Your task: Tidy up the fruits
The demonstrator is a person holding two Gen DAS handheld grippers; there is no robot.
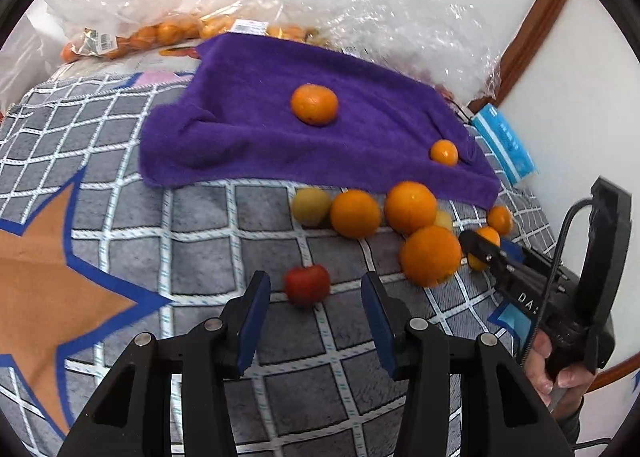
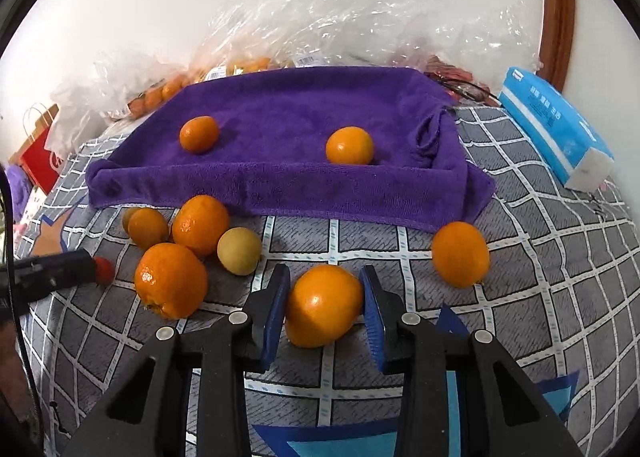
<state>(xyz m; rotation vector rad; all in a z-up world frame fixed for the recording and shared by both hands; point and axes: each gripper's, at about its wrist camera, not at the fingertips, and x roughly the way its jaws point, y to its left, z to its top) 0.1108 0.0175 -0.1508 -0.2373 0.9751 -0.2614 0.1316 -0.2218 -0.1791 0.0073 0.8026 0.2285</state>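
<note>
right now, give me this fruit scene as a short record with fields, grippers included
surface: grey checked cover
cloth: purple towel, two oranges on it
loose fruit: cluster of oranges and a yellowish fruit in front of the towel
right gripper: pads against an orange
left gripper: open, small red fruit just ahead of its fingers, not touched
background: bagged oranges, blue tissue pack

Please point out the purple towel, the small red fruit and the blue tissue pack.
purple terry towel (image 2: 280, 105): right wrist view, bare middle.
small round red fruit (image 1: 307, 283): left wrist view, centre.
blue plastic tissue pack (image 2: 552, 125): right wrist view, top face.
</note>
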